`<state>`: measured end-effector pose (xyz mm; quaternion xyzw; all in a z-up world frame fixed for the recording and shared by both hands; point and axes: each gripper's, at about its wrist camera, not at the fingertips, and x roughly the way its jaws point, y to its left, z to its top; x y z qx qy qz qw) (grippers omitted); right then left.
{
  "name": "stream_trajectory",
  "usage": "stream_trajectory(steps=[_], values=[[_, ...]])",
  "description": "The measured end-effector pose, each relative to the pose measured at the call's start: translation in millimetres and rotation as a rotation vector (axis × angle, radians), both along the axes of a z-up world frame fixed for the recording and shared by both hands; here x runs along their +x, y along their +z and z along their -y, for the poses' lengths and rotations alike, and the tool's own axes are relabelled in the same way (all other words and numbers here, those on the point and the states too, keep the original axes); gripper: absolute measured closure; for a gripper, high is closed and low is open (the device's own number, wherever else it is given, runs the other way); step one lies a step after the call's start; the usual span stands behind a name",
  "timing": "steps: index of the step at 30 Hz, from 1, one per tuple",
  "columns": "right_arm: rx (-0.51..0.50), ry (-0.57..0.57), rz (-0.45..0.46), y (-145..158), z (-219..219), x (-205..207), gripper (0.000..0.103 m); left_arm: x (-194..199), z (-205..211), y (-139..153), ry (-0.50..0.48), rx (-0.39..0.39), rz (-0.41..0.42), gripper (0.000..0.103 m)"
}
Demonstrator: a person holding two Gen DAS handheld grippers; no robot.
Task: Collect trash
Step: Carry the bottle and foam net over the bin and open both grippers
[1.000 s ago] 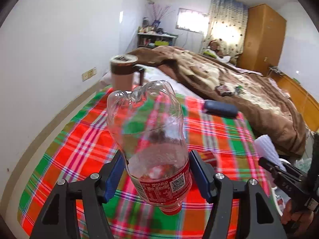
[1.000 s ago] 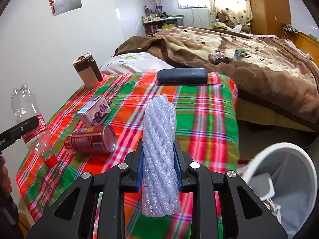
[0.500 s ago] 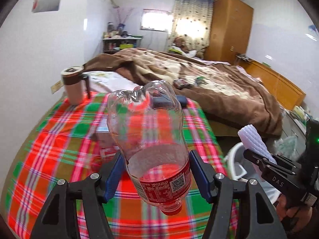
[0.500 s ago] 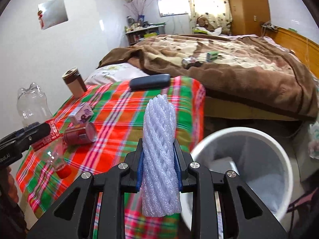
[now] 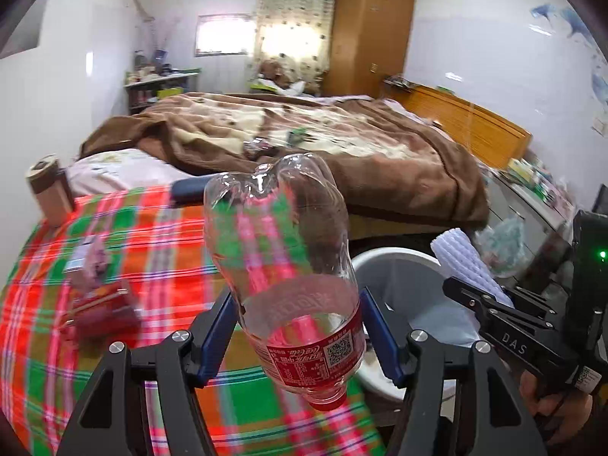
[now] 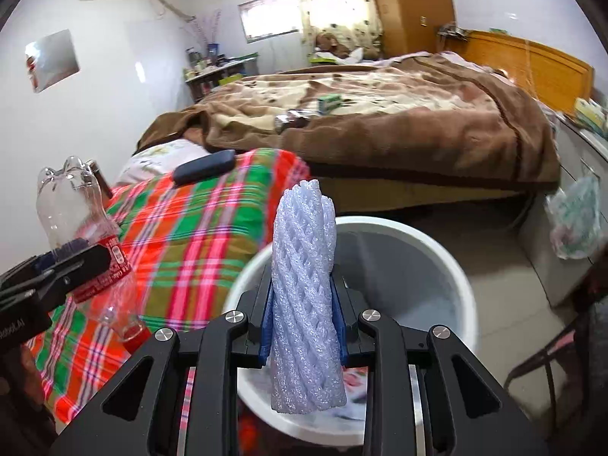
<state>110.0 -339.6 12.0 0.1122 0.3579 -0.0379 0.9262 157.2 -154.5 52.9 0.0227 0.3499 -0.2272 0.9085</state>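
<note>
White bin [image 6: 437, 250] now below foam sleeve [image 6: 304, 285]

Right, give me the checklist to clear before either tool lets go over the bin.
1. Right tool clamped on the foam net sleeve: ok.
2. Sleeve over the mouth of the white bin: ok.
3. Left tool clamped on the empty plastic bottle: ok.
4. Bottle over the bin: not ok, it hangs above the plaid cloth, the bin to its right.
5. Room in the bin: ok, mostly bare inside.
6. Tools apart from each other: ok.
</note>
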Motion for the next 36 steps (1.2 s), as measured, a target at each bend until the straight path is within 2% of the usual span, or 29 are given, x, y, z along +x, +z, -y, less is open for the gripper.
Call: stream_trajectory(steps=[10,25,28,30,31,36], values=[[0.023,-0.072,-0.053,-18.4,41.2,-6.0,0.077,1.8,67.7,-18.3,-0.114,0.023,-0.043,0.038],[0.048,-0.071,-0.156,-47.5,61.2,0.2,0.076,19.7,116.1,-52.1,-0.165,0.063,-0.128,0.037],[0.053,-0.063,-0.178,-49.8,62.9,-0.9,0.068,22.1,118.3,-60.2,-0.163,0.072,-0.150,0.037],[0.046,-0.057,-0.185,-50.4,63.4,-2.0,0.045,19.7,120.1,-61.9,-0.160,0.094,-0.133,0.037],[0.041,-0.064,-0.177,-49.4,64.1,-3.4,0.041,19.5,119.7,-61.6,-0.159,0.097,-0.129,0.035],[0.039,-0.103,-0.152,-45.7,69.7,-11.2,0.041,16.7,113.9,-59.4,-0.147,0.094,-0.113,0.031]])
